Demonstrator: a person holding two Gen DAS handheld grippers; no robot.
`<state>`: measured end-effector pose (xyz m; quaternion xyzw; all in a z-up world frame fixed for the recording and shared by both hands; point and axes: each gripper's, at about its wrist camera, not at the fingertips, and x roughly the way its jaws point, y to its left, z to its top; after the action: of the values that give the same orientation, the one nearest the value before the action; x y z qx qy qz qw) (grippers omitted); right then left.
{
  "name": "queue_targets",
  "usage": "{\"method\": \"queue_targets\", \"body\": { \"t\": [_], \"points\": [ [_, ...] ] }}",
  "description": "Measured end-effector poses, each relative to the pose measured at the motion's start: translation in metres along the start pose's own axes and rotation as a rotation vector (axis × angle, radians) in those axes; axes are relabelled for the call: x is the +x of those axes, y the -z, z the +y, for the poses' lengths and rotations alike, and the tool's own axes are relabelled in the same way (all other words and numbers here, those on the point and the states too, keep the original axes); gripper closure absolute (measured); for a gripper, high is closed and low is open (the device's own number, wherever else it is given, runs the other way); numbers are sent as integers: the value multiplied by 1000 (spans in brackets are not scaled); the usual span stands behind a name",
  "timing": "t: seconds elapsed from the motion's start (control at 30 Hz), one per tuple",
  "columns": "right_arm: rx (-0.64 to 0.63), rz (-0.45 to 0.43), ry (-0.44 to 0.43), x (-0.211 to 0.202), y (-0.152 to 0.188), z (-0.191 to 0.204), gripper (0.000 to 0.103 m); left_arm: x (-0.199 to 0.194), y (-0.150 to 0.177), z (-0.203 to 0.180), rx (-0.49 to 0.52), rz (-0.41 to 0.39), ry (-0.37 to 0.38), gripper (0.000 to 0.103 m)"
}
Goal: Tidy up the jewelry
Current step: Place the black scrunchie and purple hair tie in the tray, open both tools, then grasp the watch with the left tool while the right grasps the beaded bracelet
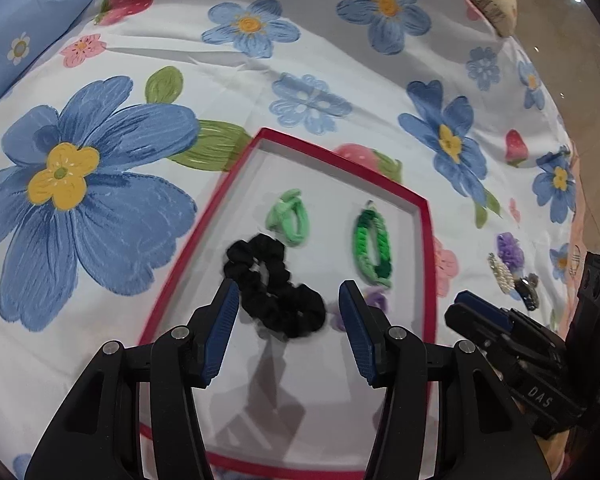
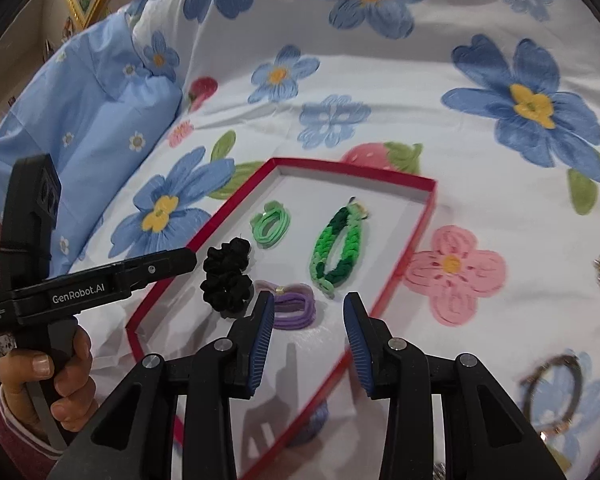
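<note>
A floral bedsheet (image 1: 308, 60) fills the whole scene, big blue flowers and strawberries printed across it, with a pale blue pillow (image 2: 92, 120) bunched at its far left. On it sits the red-rimmed tray (image 1: 342, 164), white inside, and that's where the hair ties are gathered. The left gripper (image 1: 288, 300) hangs over the near part of the tray, jaws parted about halfway and nothing pinched between them; the black scrunchie (image 1: 276, 284) lies on the tray floor just beyond its pads. The right gripper (image 2: 308, 308) hovers at the tray's right edge, also parted and empty, with the purple hair ties (image 2: 292, 304) lying just past its left pad. The braided green bracelet (image 2: 336, 248) rests near the middle of the tray, and the light green hair ties (image 2: 270, 224) sit to its left. Off the tray, on the sheet to the right, a brown bangle (image 2: 552, 392) shows up blurred.
</note>
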<state>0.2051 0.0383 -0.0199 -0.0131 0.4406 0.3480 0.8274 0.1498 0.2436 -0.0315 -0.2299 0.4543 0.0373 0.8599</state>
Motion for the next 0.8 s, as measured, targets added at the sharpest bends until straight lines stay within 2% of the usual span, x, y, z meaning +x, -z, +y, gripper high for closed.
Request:
{"method": "queue_targets", "body": {
  "t": [0.4,0.8],
  "points": [
    [91,-75,56,-67,27,-42,64,-11,24,-60,82,20,82,49],
    [191,-134,130,-126,72,-85,64,-10,52,-126,195,69,154,49]
  ]
}}
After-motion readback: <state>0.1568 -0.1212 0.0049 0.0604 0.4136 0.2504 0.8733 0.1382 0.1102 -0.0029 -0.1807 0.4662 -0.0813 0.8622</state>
